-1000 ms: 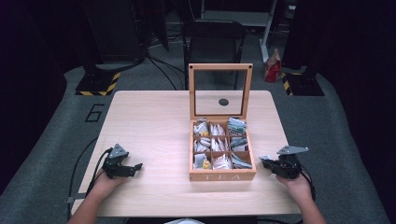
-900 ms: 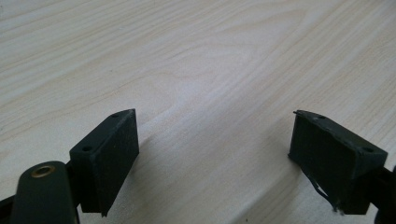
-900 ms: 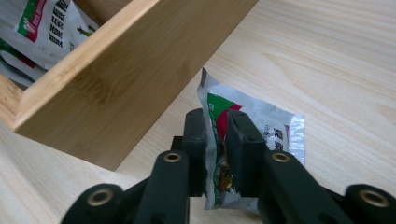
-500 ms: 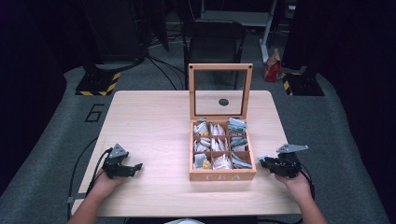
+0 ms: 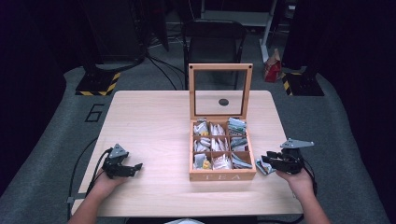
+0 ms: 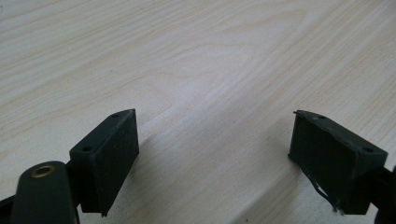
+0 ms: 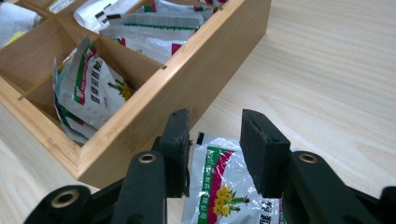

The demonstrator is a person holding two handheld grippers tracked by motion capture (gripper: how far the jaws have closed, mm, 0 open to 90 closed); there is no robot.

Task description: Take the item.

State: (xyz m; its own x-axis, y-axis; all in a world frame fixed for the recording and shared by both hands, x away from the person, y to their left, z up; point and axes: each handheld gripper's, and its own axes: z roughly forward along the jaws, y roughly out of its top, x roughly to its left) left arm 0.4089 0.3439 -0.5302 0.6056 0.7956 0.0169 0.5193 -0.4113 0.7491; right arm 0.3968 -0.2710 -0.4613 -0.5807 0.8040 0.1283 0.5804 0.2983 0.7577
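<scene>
Sachet (image 7: 224, 186) of tea, white with a red-and-green stripe and a yellow flower print, lay flat on the table (image 5: 154, 121) just outside the right wall of the tea box (image 5: 222, 176), touching or nearly touching the wood. In the high view I saw it at about four o'clock from the box's centre, peeking out beside my right gripper (image 5: 273, 161). That gripper's jaws had just been opening; they stood part-way apart above the sachet, which lay below and between them, and the pads did not press on it. I judged that I had just let it go there, set apart from the stock in the box.

Inside the box the compartments were packed with similar packets (image 7: 93, 88), standing on edge or leaning so that more fit in each cell. The glass-paned lid (image 5: 220, 91) stood upright at twelve o'clock, hinged back so the cells were reachable from my side.

Farther out, at about eight o'clock from the box and well apart from it, my left gripper (image 5: 125, 169) rested low over bare wood, its jaws wide apart with nothing between them (image 6: 205, 149). I took it to be parked, out of the right hand's way.
</scene>
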